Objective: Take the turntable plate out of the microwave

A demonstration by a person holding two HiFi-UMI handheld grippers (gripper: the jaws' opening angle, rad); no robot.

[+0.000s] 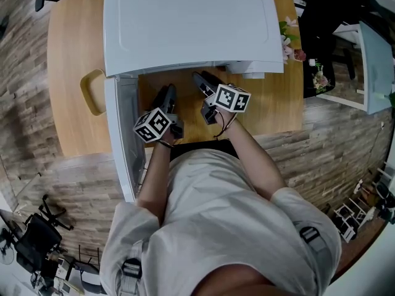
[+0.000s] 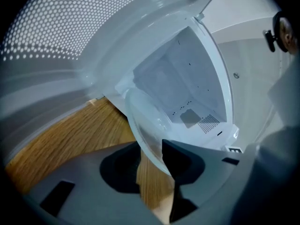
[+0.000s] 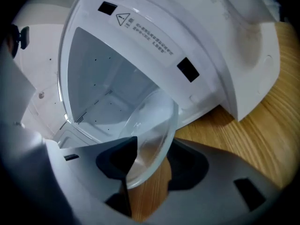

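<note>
We pinch the glass turntable plate by its rim in our left gripper, at the open white microwave's mouth above the wooden table. Our right gripper's jaws stand spread around the opposite rim.

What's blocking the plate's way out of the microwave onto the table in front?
Nothing visible. The turntable plate sits tilted at the microwave opening, the door stands swung wide to the left, and only wooden table shows in front of it.
</note>
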